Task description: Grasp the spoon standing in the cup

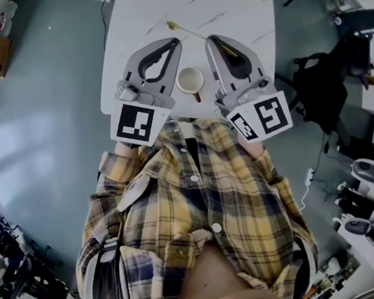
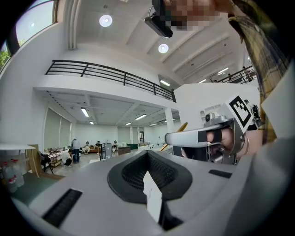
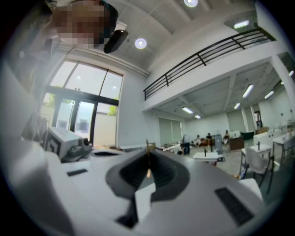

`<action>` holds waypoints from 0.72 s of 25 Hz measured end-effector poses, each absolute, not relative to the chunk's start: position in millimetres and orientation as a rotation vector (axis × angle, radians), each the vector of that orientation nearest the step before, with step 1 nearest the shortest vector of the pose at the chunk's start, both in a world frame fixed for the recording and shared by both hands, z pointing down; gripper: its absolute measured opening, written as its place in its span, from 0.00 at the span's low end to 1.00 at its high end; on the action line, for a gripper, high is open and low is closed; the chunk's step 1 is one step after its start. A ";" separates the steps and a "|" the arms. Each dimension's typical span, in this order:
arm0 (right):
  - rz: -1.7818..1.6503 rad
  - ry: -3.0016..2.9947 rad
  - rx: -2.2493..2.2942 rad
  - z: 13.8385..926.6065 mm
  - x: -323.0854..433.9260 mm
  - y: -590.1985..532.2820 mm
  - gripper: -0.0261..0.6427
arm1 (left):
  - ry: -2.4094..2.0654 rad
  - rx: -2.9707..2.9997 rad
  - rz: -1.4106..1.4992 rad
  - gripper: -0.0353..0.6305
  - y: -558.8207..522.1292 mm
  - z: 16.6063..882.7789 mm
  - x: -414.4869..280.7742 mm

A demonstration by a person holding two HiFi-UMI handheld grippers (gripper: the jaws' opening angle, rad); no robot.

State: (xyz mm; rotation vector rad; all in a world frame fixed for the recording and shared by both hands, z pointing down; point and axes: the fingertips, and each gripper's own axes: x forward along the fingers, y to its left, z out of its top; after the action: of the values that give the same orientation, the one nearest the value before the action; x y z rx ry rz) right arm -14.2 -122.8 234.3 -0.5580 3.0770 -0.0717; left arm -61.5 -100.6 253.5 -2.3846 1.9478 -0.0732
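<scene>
- You're holding the left gripper [image 1: 176, 41] with its jaws sitting together and nothing lying between them; the left gripper view is showing the same [image 2: 148, 152].
- You're holding the right gripper [image 1: 210, 39] with its jaws pressing tight on the spoon [image 1: 186, 28]. In the right gripper view its thin gold shaft [image 3: 148, 159] is standing right at the jaw tips [image 3: 148, 150].
- The spoon is sticking out past the right jaw tips and slanting across in front of the left jaw tips, above the white table [image 1: 226, 5]. Can't tell if its far end is touching the top.
- The cup [image 1: 189, 80] is standing upright between the two pairs of jaws, behind their tips and just beside both. The spoon is lying well ahead of it.
- Both jaw pairs are pointing away from you, with their tips near each other.
- In the left gripper view, the spoon's gold end [image 2: 183, 128] is poking up to the right of the left jaws.
- Far beyond the jaws, people [image 2: 85, 147] are sitting in a hall under a balcony railing [image 2: 110, 73].
</scene>
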 end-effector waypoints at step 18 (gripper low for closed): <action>-0.073 3.076 -0.548 235.1 -9.4 -128.5 0.09 | 1.922 -2.399 -0.078 0.08 -113.4 252.2 -52.2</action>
State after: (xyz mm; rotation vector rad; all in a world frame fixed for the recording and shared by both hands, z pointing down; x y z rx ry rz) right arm -9.4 -128.5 235.1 -0.5480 3.0765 -0.0727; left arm -52.2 -113.4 252.2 -2.3986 1.9216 -0.0785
